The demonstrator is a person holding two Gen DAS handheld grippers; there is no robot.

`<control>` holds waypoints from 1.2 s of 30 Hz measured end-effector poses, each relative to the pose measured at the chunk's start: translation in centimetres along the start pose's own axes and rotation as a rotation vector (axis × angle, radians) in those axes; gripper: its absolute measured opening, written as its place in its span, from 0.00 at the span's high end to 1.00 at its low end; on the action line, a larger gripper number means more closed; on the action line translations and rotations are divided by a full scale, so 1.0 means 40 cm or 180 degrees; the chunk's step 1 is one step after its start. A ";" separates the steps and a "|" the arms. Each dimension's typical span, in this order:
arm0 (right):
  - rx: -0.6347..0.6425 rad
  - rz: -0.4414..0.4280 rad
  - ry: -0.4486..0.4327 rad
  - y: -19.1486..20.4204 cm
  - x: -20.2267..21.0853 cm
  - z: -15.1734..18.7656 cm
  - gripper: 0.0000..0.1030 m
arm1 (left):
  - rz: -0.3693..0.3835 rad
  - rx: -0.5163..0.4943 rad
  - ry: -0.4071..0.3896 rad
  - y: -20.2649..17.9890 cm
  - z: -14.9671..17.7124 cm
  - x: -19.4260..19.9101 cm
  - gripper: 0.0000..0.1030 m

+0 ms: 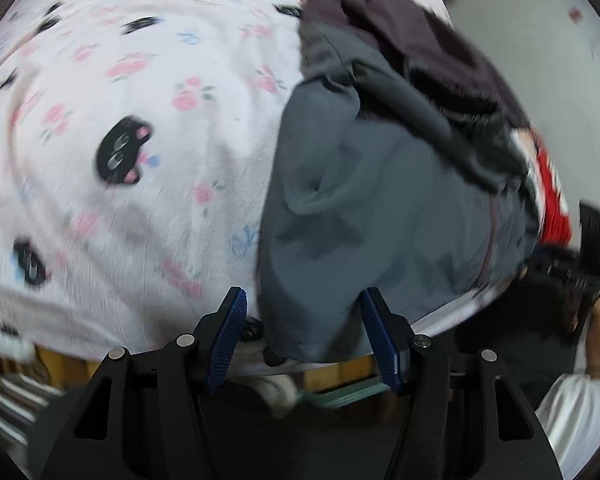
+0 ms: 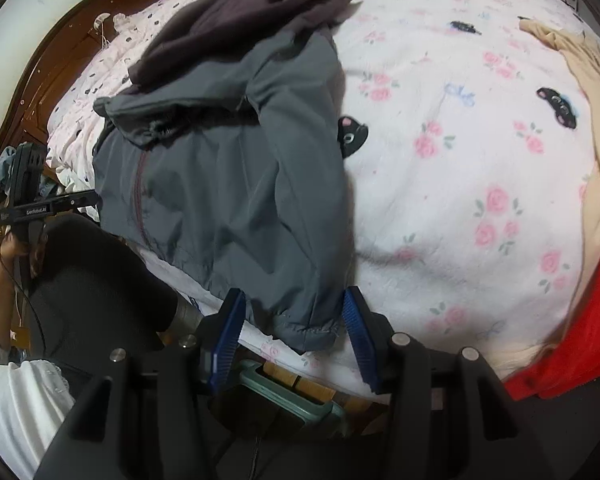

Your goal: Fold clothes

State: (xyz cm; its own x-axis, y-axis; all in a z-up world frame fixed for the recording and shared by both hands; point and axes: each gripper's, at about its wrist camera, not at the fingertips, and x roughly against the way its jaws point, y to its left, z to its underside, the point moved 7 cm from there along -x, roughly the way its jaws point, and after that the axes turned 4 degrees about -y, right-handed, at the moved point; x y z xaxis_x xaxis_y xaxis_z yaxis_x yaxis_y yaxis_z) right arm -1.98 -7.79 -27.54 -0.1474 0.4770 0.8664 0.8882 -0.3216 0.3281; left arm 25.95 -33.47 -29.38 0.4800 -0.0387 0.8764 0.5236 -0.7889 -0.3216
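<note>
Across the bed: white quilt printed with pink roses and black cat faces [image 2: 440, 184], dark wooden headboard [image 2: 52, 80] behind. Grey jacket of smooth woven cloth [image 2: 220, 184] spread at the quilt's near edge; dark purple-brown garment [image 2: 236, 16] heaped on its far end; red cloth [image 2: 580, 328] and beige cloth [image 2: 596, 128] beside. Left claw [image 1: 302, 340] released, jaws wide, jacket hem between them. Right claw [image 2: 294, 336] released, jaws astride the jacket cuff.

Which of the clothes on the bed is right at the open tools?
The grey jacket: its hem hangs over the bed's edge between the right tool's fingers. The dark purple garment lies farther back; the red and beige ones lie aside.
</note>
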 end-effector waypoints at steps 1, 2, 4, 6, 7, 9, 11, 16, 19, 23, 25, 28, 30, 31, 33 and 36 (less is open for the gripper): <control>0.0008 0.0004 0.0009 0.000 -0.006 0.002 0.50 | 0.0001 -0.0112 0.0062 -0.003 -0.005 -0.009 0.47; 0.0019 -0.0005 0.0014 0.001 -0.009 0.001 0.50 | 0.0009 -0.0211 0.0098 -0.006 -0.010 -0.015 0.47; 0.0036 -0.0011 0.0032 0.003 -0.018 -0.001 0.50 | 0.0047 -0.0371 0.0139 -0.013 -0.015 -0.024 0.47; 0.0043 -0.0040 0.0037 0.005 -0.025 -0.004 0.50 | 0.0116 -0.0478 0.0176 -0.019 -0.016 -0.032 0.47; 0.0034 -0.0054 0.0041 0.005 -0.029 -0.005 0.49 | 0.0168 -0.0505 0.0184 -0.022 -0.017 -0.033 0.47; 0.0016 -0.0093 0.0033 0.001 -0.032 -0.006 0.48 | 0.0306 -0.0532 0.0202 -0.028 -0.019 -0.036 0.47; 0.0008 -0.0130 0.0026 -0.001 -0.033 -0.007 0.48 | 0.0516 -0.0480 0.0230 -0.034 -0.020 -0.039 0.47; -0.0044 -0.0219 0.0016 -0.011 -0.031 -0.005 0.48 | 0.0657 -0.0412 0.0292 -0.045 -0.016 -0.046 0.57; -0.0015 -0.0253 0.0012 -0.009 -0.030 -0.001 0.48 | 0.0645 -0.0416 0.0337 -0.055 -0.015 -0.050 0.72; 0.0065 -0.0203 -0.0007 0.005 -0.035 0.002 0.56 | 0.0640 -0.0373 0.0401 -0.065 -0.015 -0.052 0.88; 0.0067 -0.0198 0.0003 0.005 -0.034 0.004 0.63 | 0.0648 -0.0310 0.0393 -0.067 -0.017 -0.052 0.92; 0.0070 -0.0228 0.0010 0.012 -0.032 0.008 0.77 | 0.0621 -0.0306 0.0272 -0.082 -0.018 -0.036 0.96; 0.0092 -0.0275 -0.0009 0.023 -0.029 0.002 0.83 | 0.0598 -0.0314 0.0179 -0.094 -0.019 -0.023 0.98; 0.0103 -0.0296 -0.0025 0.028 -0.028 -0.003 0.85 | 0.0587 -0.0318 0.0132 -0.100 -0.020 -0.017 0.98; 0.0107 -0.0338 -0.0058 0.024 -0.020 -0.002 0.87 | 0.0564 -0.0326 0.0038 -0.112 -0.021 -0.004 0.98; 0.0007 -0.0526 -0.0102 0.011 0.005 0.001 0.90 | 0.0558 -0.0312 -0.0092 -0.128 -0.021 0.016 0.99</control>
State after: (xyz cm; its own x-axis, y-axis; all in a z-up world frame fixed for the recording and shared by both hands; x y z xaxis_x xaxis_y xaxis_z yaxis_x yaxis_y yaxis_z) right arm -1.58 -7.80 -27.25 -0.2777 0.5492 0.7882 0.8539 -0.2348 0.4644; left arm 22.98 -29.97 -26.84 0.5786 -0.1642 0.7989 0.3598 -0.8277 -0.4307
